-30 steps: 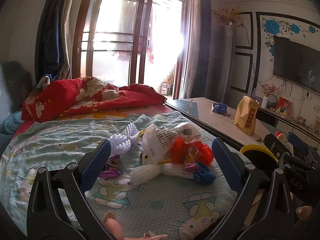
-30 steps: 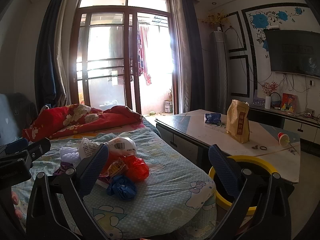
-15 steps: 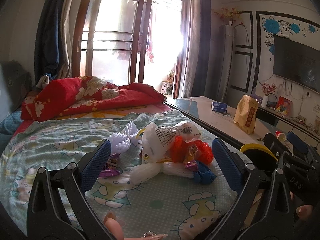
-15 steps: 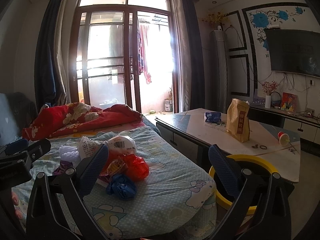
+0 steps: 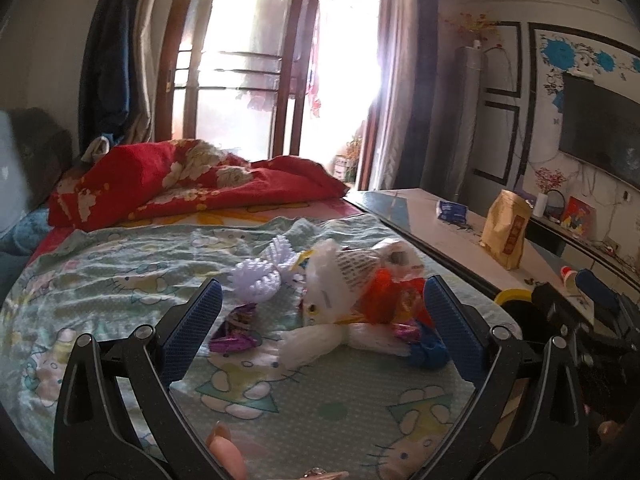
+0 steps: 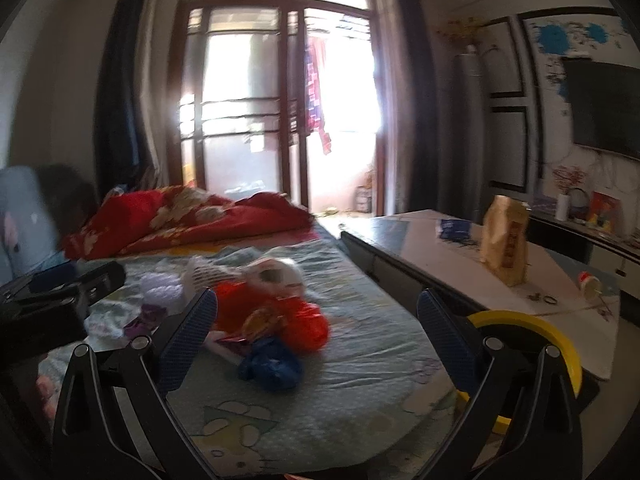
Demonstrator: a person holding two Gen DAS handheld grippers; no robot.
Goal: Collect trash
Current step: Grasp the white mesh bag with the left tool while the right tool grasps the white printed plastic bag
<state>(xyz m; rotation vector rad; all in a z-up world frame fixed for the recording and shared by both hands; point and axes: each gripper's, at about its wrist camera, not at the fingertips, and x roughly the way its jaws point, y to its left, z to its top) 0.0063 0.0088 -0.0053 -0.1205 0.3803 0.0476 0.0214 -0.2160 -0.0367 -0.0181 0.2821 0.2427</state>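
A heap of trash lies on the green cartoon-print bed sheet (image 5: 120,280): a white printed bag (image 5: 352,268), a red bag (image 5: 384,300), a crumpled blue wrapper (image 5: 430,354), a purple foil wrapper (image 5: 234,328) and white foam netting (image 5: 256,278). My left gripper (image 5: 320,332) hovers open just short of the heap, with nothing between its blue pads. The right gripper (image 6: 316,340) is open too, with the red bag (image 6: 288,312) and blue wrapper (image 6: 272,368) lying between its fingers further ahead. A yellow-rimmed bin (image 6: 532,340) stands by the bed's right side.
A red flowered quilt (image 5: 180,188) is bunched at the far end of the bed. To the right, a low table (image 6: 460,264) carries a tan paper bag (image 6: 506,244), a blue packet (image 6: 454,230) and a small cup (image 6: 588,280). Glass doors and a wall television lie beyond.
Both grippers have moved forward toward the trash heap, which now looks larger. The right wrist view is blurred by motion. Both stay open.
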